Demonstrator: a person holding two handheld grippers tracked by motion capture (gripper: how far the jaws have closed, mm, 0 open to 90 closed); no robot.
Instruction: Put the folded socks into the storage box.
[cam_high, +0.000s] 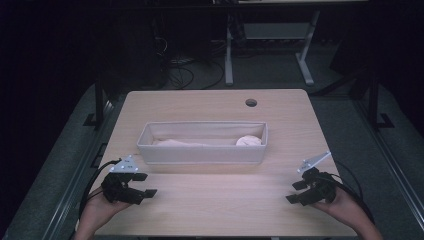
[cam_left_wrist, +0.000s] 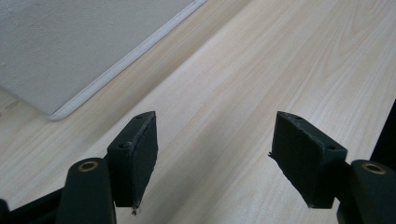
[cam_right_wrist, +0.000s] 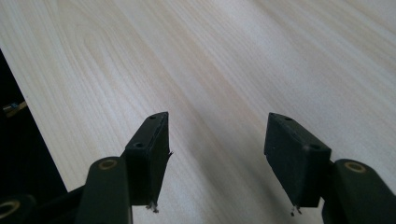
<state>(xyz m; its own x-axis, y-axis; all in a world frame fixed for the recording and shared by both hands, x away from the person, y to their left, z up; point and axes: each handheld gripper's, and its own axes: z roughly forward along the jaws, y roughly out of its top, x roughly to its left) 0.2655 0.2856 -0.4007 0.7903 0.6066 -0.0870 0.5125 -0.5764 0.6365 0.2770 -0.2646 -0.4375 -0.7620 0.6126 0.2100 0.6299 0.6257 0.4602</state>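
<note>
A long white fabric bin (cam_high: 202, 150) lies across the middle of the light wooden table (cam_high: 210, 200). Inside it rest a pale folded cloth (cam_high: 180, 142) and a pale rounded bundle (cam_high: 248, 141) at its right end. My left gripper (cam_high: 142, 185) sits low at the table's front left, just in front of the bin's left corner (cam_left_wrist: 60, 70), open with nothing between its fingers. My right gripper (cam_high: 296, 191) hovers at the front right, jaws apart over bare wood (cam_right_wrist: 210, 93), holding nothing.
A round cable hole (cam_high: 251, 102) sits near the table's far edge. Beyond the table stand the white legs of another desk (cam_high: 229, 55) and loose cables on a dark floor. The table's front edge lies close under both hands.
</note>
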